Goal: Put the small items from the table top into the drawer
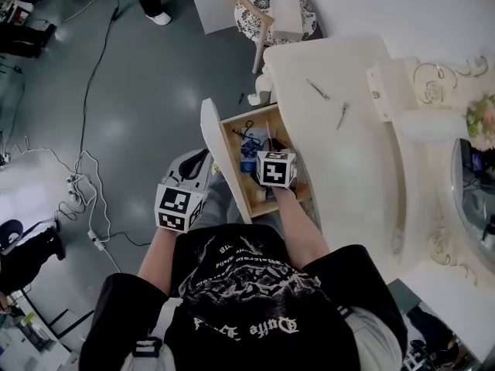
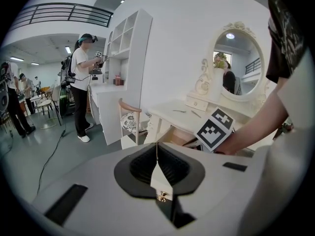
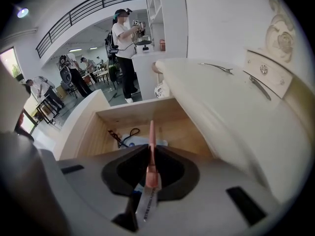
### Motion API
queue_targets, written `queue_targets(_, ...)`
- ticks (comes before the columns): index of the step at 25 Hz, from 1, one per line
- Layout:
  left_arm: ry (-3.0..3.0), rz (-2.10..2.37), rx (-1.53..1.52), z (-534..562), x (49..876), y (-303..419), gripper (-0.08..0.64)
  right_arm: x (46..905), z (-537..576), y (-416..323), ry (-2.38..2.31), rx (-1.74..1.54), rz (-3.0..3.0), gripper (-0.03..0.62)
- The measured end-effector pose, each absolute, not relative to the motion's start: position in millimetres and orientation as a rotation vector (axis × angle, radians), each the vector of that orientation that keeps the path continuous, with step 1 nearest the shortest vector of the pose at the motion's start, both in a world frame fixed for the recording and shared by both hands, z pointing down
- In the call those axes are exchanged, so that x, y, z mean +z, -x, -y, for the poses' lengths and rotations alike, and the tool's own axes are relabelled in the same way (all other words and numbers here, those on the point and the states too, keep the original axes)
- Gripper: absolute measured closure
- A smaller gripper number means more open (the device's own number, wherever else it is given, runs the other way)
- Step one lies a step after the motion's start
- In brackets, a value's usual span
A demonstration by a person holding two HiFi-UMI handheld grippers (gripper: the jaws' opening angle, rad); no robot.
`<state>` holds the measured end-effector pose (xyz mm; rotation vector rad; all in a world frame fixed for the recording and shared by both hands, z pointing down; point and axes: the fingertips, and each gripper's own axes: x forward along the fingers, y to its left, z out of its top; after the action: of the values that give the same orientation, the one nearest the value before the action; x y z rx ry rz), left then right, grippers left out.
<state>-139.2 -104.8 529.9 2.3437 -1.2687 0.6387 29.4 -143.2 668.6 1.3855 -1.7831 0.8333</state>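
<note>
Right gripper (image 3: 150, 156), jaws drawn close and clamped on a slim pink stick-like item (image 3: 151, 134), which projects from the pads over the open drawer (image 3: 91, 136). A black cable (image 3: 125, 133) and a blue object already lie inside the drawer. Left gripper (image 2: 157, 167), jaws closed on the thin white drawer front (image 2: 160, 182), apparently steadying it. Step in hand, as judged: delivery of the pink item into the drawer. The next move calls for lowering it to a free patch of the drawer bottom and parting the jaws. Two slim metal items (image 1: 317, 90) (image 1: 341, 114) remain on the cream table top (image 1: 340, 168), farther off than the drawer. Surroundings: a chair (image 1: 274, 10) at the far end, an oval mirror (image 2: 236, 65), grey floor (image 1: 131, 91) with trailing cables (image 1: 77, 178), and a person (image 2: 82, 82) standing beyond.
</note>
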Motion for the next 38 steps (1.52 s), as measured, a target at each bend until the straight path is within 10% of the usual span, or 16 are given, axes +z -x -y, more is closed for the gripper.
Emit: queue_targets(38,-2.284,1.275,0.715,105,545,149,0.54,711,136,-48,-1.383,0.957,1.664,0.517)
